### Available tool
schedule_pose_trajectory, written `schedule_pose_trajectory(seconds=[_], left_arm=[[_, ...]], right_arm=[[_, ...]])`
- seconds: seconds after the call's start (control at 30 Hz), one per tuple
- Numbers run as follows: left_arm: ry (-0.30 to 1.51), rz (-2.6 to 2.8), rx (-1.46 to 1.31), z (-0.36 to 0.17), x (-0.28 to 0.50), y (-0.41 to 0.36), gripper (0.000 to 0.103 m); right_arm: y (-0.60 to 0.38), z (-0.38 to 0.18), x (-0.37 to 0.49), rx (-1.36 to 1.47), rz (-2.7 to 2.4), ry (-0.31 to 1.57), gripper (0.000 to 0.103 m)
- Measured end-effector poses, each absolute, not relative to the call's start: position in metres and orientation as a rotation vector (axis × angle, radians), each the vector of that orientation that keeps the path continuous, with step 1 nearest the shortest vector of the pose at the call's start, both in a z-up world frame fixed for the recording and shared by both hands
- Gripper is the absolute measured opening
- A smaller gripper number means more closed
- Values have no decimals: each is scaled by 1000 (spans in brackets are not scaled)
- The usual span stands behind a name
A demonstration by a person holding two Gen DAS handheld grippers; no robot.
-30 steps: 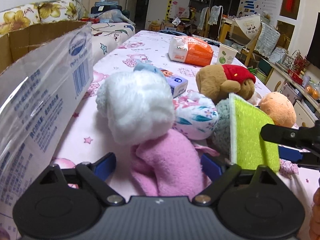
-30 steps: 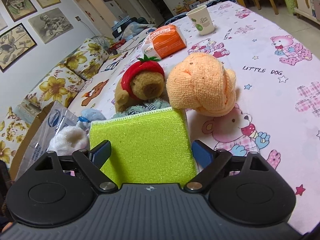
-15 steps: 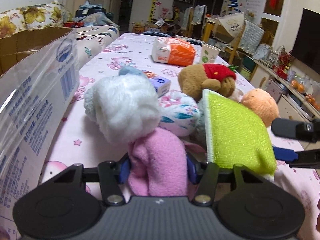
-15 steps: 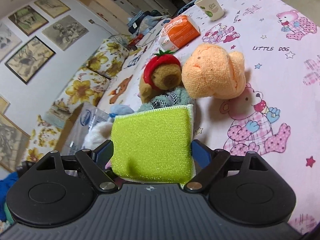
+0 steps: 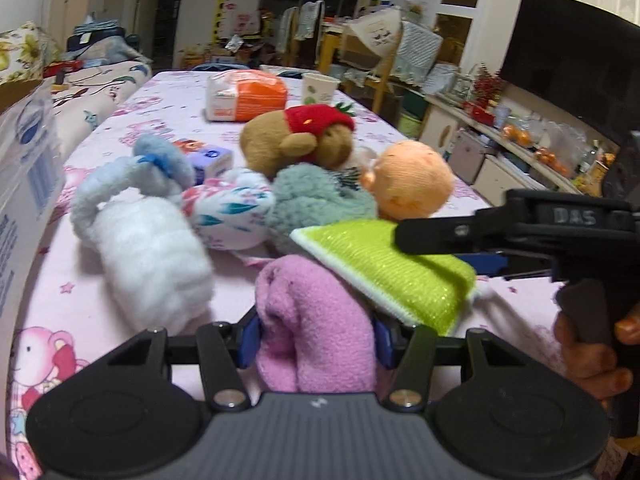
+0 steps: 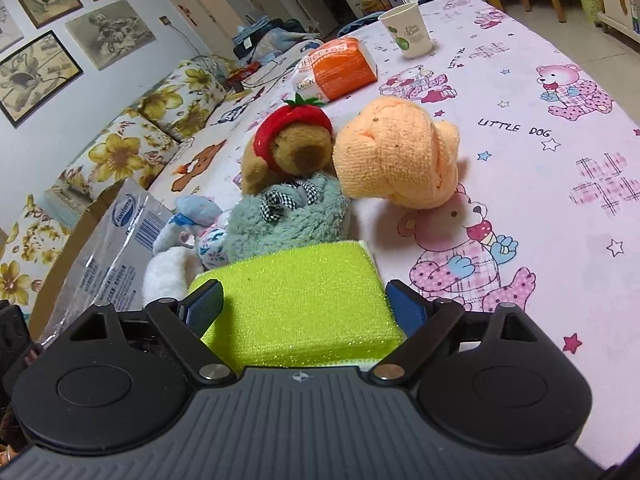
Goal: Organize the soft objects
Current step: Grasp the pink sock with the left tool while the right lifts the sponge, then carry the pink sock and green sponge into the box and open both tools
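My left gripper is shut on a pink fleece cloth and holds it above the table. My right gripper is shut on a lime green sponge; the sponge also shows in the left wrist view, held flat beside the pink cloth. On the pink tablecloth lie a white fluffy toy, a floral cloth bundle, a grey-green fluffy toy, a brown bear with a strawberry hat and an orange rolled towel.
A cardboard box lined with a printed plastic bag stands at the left table edge. An orange tissue pack, a paper cup and a small purple box sit farther back. A floral sofa runs along the left.
My left gripper closed on the pink cloth and lifted it. My right gripper tilted the green sponge from upright to flat and moved it up beside the pink cloth.
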State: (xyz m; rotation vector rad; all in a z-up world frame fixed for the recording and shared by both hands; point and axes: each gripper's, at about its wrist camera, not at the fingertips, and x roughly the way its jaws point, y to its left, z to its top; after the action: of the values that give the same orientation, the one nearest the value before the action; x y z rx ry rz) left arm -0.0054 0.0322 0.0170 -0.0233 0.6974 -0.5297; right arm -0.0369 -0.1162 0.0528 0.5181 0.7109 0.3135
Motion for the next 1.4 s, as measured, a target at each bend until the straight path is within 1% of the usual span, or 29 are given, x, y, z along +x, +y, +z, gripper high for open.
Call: schedule_pose_trajectory(seconds=[0.2,0.3,0.33,0.53,0.67,0.73,0.83,1.0,1.1,1.3,1.4], left_arm=[[683,-529,-61,18,-5,37,54],[705,-490,-34,12,-2,36,54],[716,-479,-33,10,-1,37,56],[716,-470,-59,9,0,40,55],[713,-466,-78,9,-3,42,54],[720,-463,-115,8,-1,45,54],[732,-462,-175,8,1,50,54],[744,-468,-231,7,3,52,54],[751,-483,-257,8,4,51,54],[746,-504,-273,11,5,48,54],[744,-507,-272,12,5,48,54]], right_arm=[[-123,52,-41,561,326,712,103],[-118,57,-43,492,319,704,103],[-116,59,-44,460,312,694,103],[-117,68,-55,327,304,657,103],[-131,72,-69,369,301,635,103],[-135,74,-75,342,297,626,103],[-126,76,-84,248,310,630,103],[-80,70,-103,-159,309,587,103],[-56,60,-110,-331,303,557,103],[-36,49,-107,-460,207,494,103],[-30,44,-105,-508,185,456,95]])
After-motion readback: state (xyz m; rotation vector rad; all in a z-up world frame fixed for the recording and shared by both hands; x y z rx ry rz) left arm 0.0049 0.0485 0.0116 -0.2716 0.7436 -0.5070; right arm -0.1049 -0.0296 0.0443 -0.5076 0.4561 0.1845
